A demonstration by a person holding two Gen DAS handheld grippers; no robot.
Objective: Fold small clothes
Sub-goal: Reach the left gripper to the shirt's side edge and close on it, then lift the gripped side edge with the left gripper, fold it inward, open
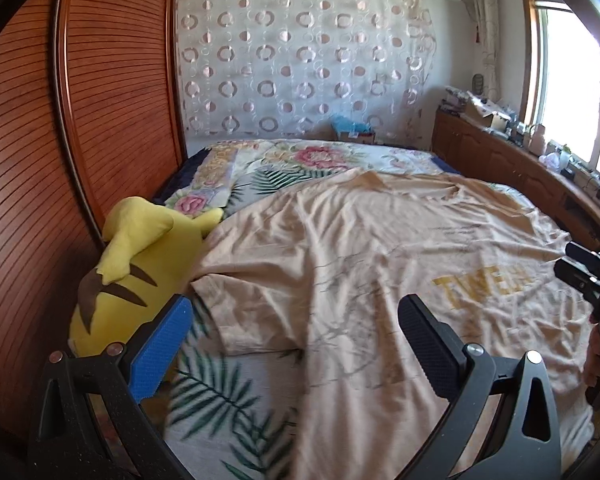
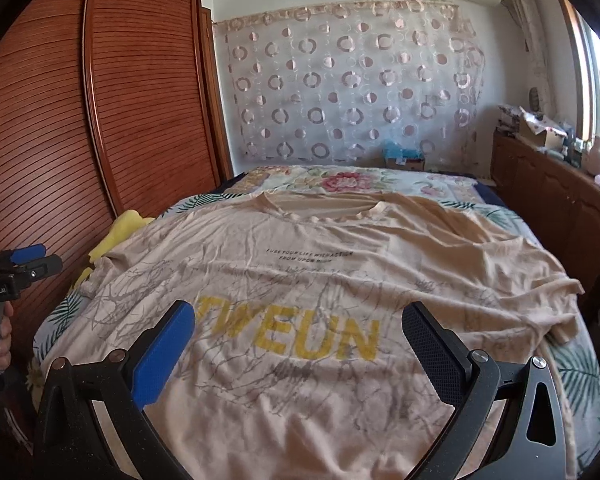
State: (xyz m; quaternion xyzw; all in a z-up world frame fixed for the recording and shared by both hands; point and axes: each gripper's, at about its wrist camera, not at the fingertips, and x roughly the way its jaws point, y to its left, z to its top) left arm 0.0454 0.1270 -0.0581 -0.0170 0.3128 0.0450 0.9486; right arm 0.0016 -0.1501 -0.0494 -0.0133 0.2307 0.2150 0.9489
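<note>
A beige T-shirt (image 2: 324, 272) with yellow letters and grey branch print lies spread front-up on the bed, neckline toward the far wall. In the left wrist view the same T-shirt (image 1: 380, 248) fills the middle, its left sleeve crumpled near the yellow plush. My left gripper (image 1: 294, 312) hovers open over the shirt's left side, nothing between its fingers. My right gripper (image 2: 298, 316) hangs open above the yellow letters near the hem. Each gripper also shows at the edge of the other's view, held by a hand: the right gripper (image 1: 580, 268) and the left gripper (image 2: 36, 260).
A yellow plush toy (image 1: 132, 264) lies at the bed's left edge against the wooden wardrobe (image 1: 100, 120). The floral bedsheet (image 1: 300, 160) shows beyond the shirt. A wooden cabinet (image 2: 548, 196) with clutter runs along the right under the window. A blue-topped box (image 2: 404, 158) sits at the bed's head.
</note>
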